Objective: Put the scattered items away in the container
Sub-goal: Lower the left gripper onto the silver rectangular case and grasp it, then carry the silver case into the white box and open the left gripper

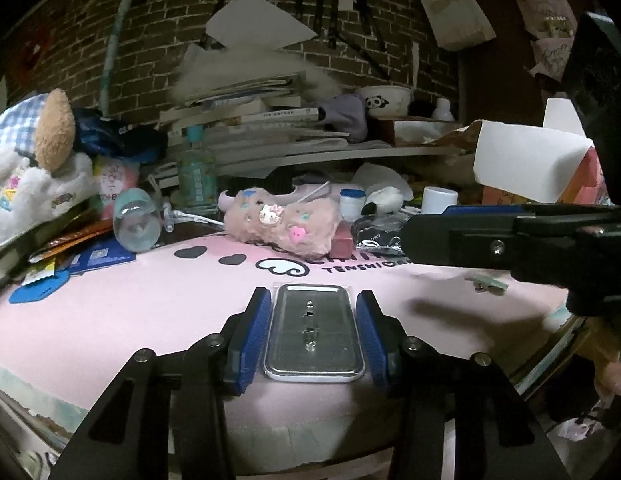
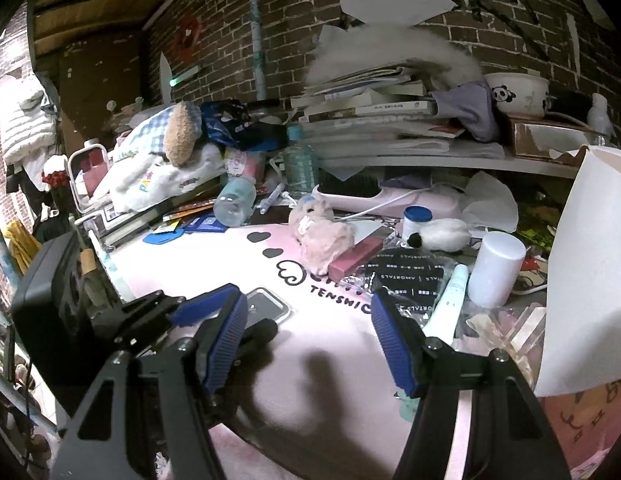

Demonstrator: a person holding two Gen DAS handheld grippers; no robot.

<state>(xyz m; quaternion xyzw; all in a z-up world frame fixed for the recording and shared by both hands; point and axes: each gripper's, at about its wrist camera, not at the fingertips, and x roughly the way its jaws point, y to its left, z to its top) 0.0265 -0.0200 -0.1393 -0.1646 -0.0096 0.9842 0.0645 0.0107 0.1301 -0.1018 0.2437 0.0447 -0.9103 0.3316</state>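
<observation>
Left wrist view shows the left gripper point(image 1: 315, 334) low over the pink mat point(image 1: 150, 320), its blue pads point(image 1: 254, 332) spread to either side of a small clear container point(image 1: 315, 334) with a metal tray bottom. The jaws straddle the box's long sides with a narrow gap on each side, not visibly pressing it, so I judge it bracketed rather than gripped, probably to steady it for loading. It lies near the mat's front edge, and a few tiny clips point(image 1: 310, 322) already rest inside. A hair clip point(image 1: 486, 283) lies loose on the mat toward the right edge, well apart from the box. The right gripper point(image 2: 306, 336) hovers wide open and empty above the mat, the container point(image 2: 266, 304) just beyond its left finger. Its open stance suggests it is free to fetch the next item.
</observation>
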